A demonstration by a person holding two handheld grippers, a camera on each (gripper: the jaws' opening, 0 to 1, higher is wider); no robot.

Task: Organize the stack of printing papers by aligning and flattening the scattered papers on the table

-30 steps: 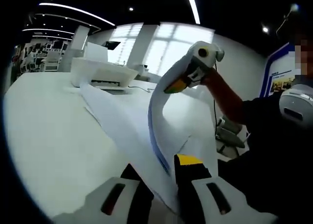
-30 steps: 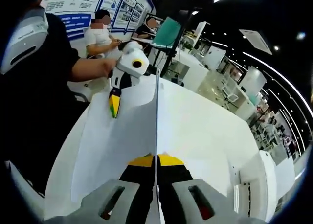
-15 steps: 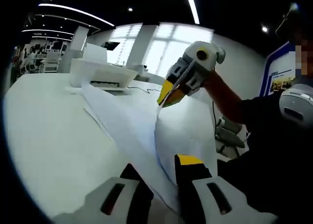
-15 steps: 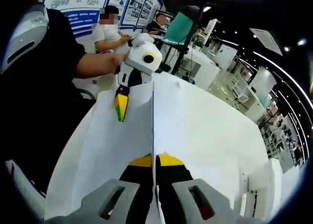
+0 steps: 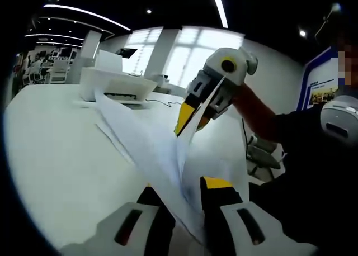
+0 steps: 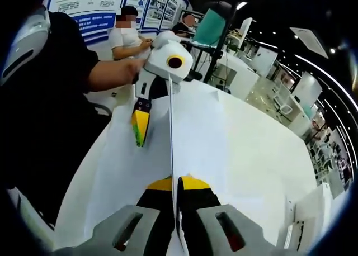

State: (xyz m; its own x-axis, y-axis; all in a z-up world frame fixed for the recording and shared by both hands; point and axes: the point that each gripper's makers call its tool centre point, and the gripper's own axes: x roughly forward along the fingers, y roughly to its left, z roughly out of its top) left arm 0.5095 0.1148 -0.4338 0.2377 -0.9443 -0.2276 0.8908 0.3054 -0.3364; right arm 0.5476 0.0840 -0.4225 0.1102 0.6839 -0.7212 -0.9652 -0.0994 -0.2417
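Note:
A stack of white printing papers [image 5: 142, 144] is lifted off the white table [image 5: 56, 150] and held on edge between both grippers. My left gripper [image 5: 182, 192] is shut on the near end of the sheets, which fan out above its jaws. My right gripper [image 5: 190, 115], held in a person's hand, comes in from the right, shut on the far end. In the right gripper view the papers [image 6: 204, 133] run edge-on up from my right gripper [image 6: 175, 184], which pinches them. The left gripper [image 6: 140, 127] points down against the sheets' left face.
A white printer [image 5: 114, 83] stands at the back of the table, with a cable beside it. A white box [image 6: 307, 217] sits at the table's lower right. The table edge [image 6: 84, 172] runs close to the person's dark-clothed body. Seated people [image 6: 126, 38] and a green chair [image 6: 210, 27] are behind.
The two grippers have come closer together. The high arch in the sheets has drawn in to a tighter, steeper fold. Both stay shut on the papers.

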